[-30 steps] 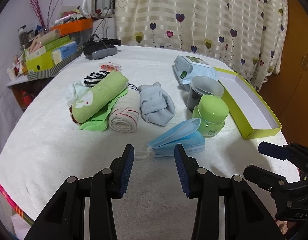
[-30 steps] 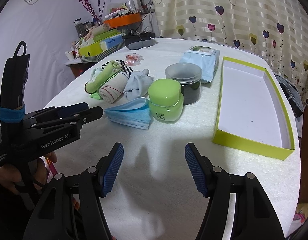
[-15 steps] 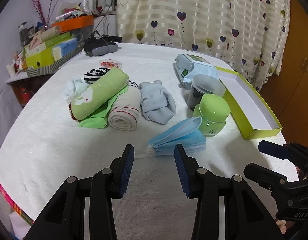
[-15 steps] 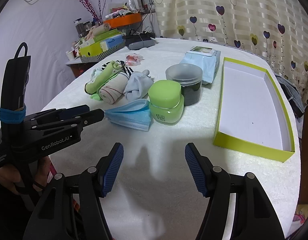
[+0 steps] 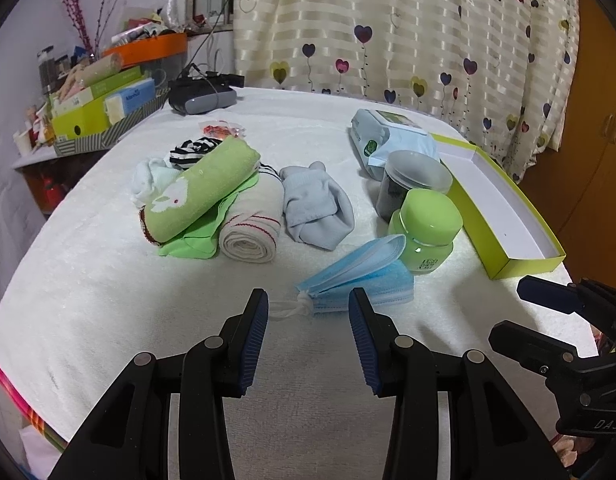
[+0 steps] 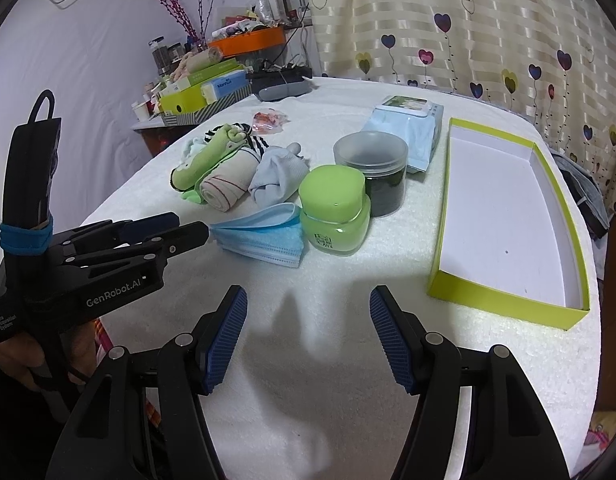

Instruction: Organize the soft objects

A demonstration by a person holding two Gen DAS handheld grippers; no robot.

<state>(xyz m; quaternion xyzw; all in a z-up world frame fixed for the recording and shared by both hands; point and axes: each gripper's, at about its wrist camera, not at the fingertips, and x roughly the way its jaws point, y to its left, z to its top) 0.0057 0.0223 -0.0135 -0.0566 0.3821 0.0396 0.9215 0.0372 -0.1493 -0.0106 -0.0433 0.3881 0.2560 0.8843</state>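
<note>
Soft things lie in a cluster on the white-covered table: a rolled green towel (image 5: 200, 192), a beige roll with red stripes (image 5: 252, 228), a pale blue sock (image 5: 319, 212) and a stack of blue face masks (image 5: 359, 276). My left gripper (image 5: 308, 300) hovers open just short of the masks, and no pad touches them. The right gripper (image 6: 308, 294) stands open over bare tablecloth near the front edge, with nothing between its fingers. The same cluster shows in the right wrist view: green towel (image 6: 204, 160), masks (image 6: 260, 236). The left gripper (image 6: 190, 224) points toward the masks.
A green jar (image 5: 425, 232), a dark jar with a clear lid (image 5: 411, 184) and a pack of wipes (image 5: 387, 140) stand right of the cloths. A yellow-green box (image 6: 507, 292) lies open at the right. Boxes and clutter (image 5: 100, 104) fill a side shelf at far left.
</note>
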